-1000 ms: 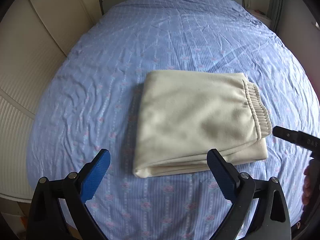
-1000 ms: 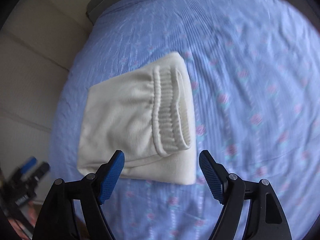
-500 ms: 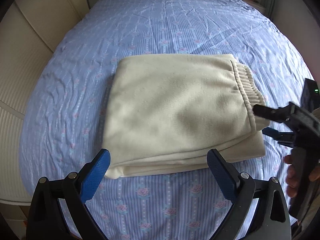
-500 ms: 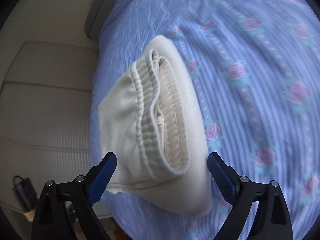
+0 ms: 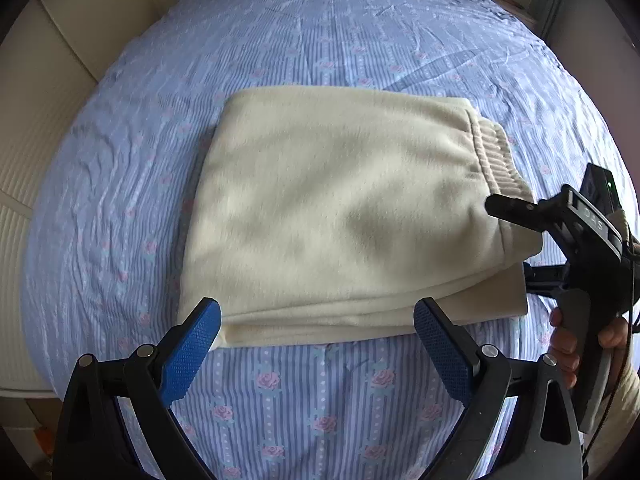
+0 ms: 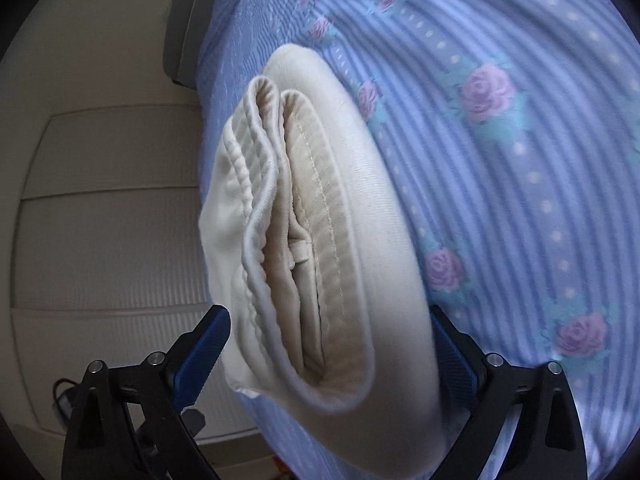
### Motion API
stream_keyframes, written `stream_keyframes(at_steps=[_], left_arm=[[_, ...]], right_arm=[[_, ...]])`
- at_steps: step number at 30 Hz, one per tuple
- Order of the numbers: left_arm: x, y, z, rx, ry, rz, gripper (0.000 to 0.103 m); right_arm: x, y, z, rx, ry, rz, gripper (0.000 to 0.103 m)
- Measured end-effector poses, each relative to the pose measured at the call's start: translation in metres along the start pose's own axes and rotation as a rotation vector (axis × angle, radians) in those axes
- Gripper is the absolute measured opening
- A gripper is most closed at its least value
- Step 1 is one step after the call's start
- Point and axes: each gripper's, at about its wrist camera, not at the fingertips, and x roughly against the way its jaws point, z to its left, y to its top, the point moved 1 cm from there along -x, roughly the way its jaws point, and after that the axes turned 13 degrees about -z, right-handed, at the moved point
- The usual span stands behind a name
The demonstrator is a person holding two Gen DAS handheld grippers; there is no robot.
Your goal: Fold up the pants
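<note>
Cream pants (image 5: 340, 208) lie folded into a thick rectangle on the blue flowered bedsheet (image 5: 320, 40), their ribbed waistband (image 5: 496, 160) at the right end. My left gripper (image 5: 316, 320) hangs open just above the near folded edge, touching nothing. The right gripper (image 5: 508, 238) comes in from the right, one finger over the stack and one low beside it. In the right wrist view the waistband end (image 6: 304, 240) fills the space between the right gripper's (image 6: 328, 320) blue pads, whose jaws are opening wide.
The bedsheet (image 6: 520, 160) spreads around the pants on all sides. Cream panelled doors (image 5: 40, 80) stand left of the bed, seen also as panels (image 6: 100, 200) in the right wrist view. A person's hand (image 5: 568, 344) holds the right gripper's handle. A grey headboard (image 6: 184, 40) is at the far end.
Both grippers have sunk closer to the pants. The right gripper rolled and slid in at the waistband end, and its jaws spread wider around the stack.
</note>
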Motion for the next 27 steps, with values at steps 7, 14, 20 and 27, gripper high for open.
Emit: stream_keyframes(at_steps=[7, 14, 20, 27], left_arm=[[-0.009, -0.005, 0.028, 0.081, 0.004, 0.021, 0.098], [-0.022, -0.007, 0.07, 0.171, -0.005, 0.039, 0.098], [-0.034, -0.008, 0.117, 0.27, -0.117, 0.059, 0.098], [-0.051, -0.003, 0.17, 0.308, -0.239, 0.048, 0.098]], right_arm=[[-0.009, -0.008, 0.021, 0.091, -0.193, -0.012, 0.072], [-0.007, -0.019, 0.057, 0.195, -0.348, -0.057, 0.052], [-0.023, -0.025, 0.085, 0.272, -0.477, -0.091, 0.049], [-0.054, -0.039, 0.121, 0.304, -0.594, -0.111, 0.049]])
